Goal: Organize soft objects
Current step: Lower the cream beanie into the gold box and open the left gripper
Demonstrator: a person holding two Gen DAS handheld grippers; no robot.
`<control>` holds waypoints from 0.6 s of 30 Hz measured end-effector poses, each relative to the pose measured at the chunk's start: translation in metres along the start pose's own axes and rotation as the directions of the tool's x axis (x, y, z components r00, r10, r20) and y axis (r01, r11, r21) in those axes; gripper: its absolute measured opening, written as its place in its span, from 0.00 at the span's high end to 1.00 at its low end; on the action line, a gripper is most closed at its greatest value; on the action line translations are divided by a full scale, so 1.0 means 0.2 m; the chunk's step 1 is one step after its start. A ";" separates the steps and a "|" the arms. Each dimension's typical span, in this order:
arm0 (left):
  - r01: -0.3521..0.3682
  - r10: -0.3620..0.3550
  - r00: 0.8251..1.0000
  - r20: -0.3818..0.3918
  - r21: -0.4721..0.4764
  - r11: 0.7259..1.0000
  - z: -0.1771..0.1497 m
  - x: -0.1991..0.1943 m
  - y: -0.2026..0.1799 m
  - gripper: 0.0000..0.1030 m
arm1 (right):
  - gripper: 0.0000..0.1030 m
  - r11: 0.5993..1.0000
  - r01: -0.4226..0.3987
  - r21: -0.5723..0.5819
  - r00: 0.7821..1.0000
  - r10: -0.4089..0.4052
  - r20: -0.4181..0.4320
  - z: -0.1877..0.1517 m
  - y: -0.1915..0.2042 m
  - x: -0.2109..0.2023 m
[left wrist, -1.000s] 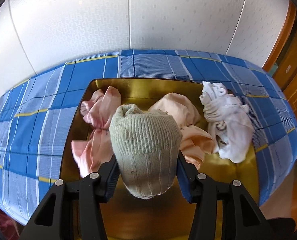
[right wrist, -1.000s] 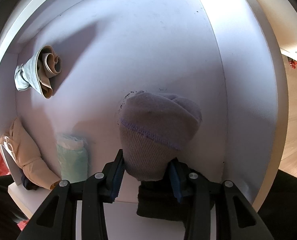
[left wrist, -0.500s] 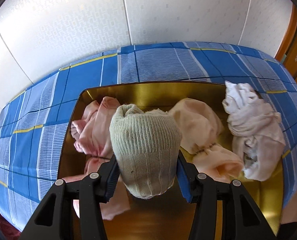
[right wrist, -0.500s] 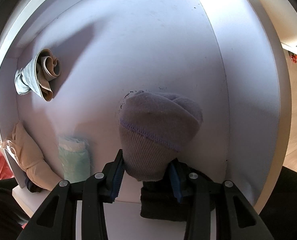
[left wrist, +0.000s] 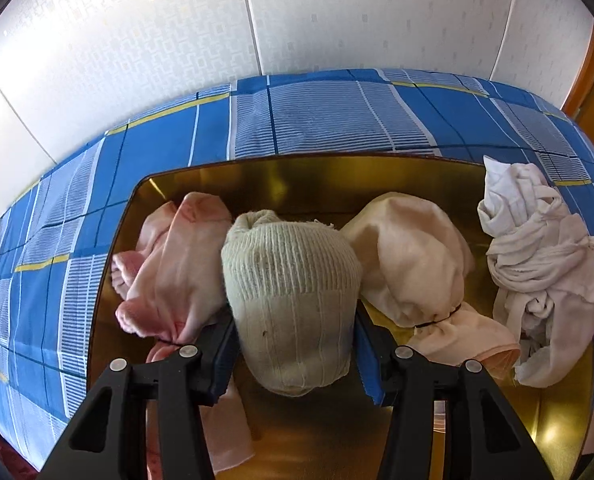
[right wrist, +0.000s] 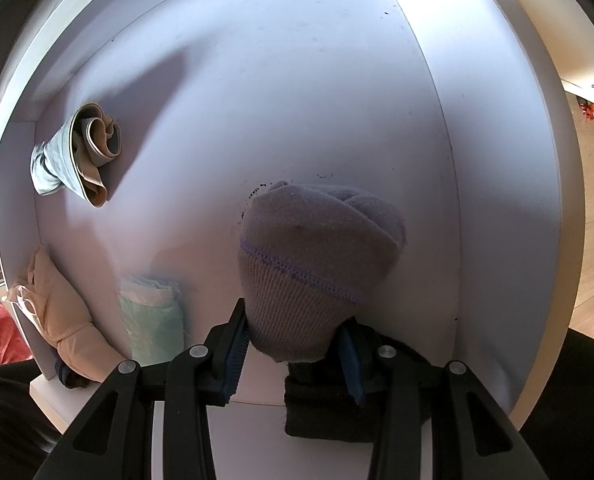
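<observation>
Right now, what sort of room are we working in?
Probably a bedroom: a bed under a blue plaid sheet bears a gold tray of balled socks, and the right gripper holds a sock bundle inside a white shelf compartment.

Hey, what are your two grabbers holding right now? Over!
Left gripper shut on green sock bundle over gold tray. Right gripper shut on purple sock bundle inside white drawer. Nothing blocking.

Both tongs, left tongs (left wrist: 295,354) and right tongs (right wrist: 293,354), are matte black with blue pads and silver screws.
</observation>
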State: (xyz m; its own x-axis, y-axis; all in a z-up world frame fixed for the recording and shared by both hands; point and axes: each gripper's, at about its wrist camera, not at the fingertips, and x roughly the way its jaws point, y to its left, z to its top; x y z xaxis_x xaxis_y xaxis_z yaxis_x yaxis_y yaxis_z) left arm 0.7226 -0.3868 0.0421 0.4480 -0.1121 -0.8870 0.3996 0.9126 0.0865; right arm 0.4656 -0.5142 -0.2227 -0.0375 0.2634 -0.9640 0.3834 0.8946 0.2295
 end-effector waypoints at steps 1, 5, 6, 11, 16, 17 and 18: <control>-0.001 0.001 1.000 0.000 0.003 1.000 0.00 0.01 0.00 0.49 | 0.60 1.000 -0.002 0.001 1.000 0.002 0.000 0.00 0.00 0.00; -0.005 0.005 1.000 0.007 0.001 1.000 0.01 0.01 -0.01 0.48 | 0.60 1.000 -0.008 0.007 1.000 0.008 -0.001 0.00 -0.01 0.00; -0.009 0.009 1.000 0.013 0.000 1.000 0.00 0.01 -0.01 0.47 | 0.60 1.000 -0.007 0.006 1.000 0.007 -0.001 0.00 -0.01 0.00; -0.022 0.022 0.999 0.030 -0.005 1.000 -0.02 -0.02 0.01 0.46 | 0.60 1.000 -0.004 0.008 1.000 0.004 -0.003 0.01 0.00 0.00; -0.032 0.033 0.998 0.054 -0.032 0.999 -0.05 -0.06 0.04 0.43 | 0.58 1.000 -0.005 0.009 1.000 0.005 -0.003 0.01 0.00 0.00; -0.035 0.036 0.998 0.060 -0.032 0.999 -0.06 -0.07 0.04 0.43 | 0.58 1.000 -0.005 0.009 1.000 0.005 -0.003 0.01 0.00 0.00; -0.036 0.038 0.997 0.064 -0.032 0.999 -0.06 -0.07 0.04 0.43 | 0.58 1.000 -0.005 0.009 1.000 0.005 -0.003 0.01 0.00 0.00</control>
State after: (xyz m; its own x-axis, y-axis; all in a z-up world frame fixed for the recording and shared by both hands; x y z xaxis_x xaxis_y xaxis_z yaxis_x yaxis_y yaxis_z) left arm 0.7095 -0.3728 0.0503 0.5127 -0.1024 -0.8524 0.3579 0.9280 0.1038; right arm 0.4675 -0.5139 -0.2226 -0.0380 0.2688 -0.9624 0.3922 0.8899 0.2331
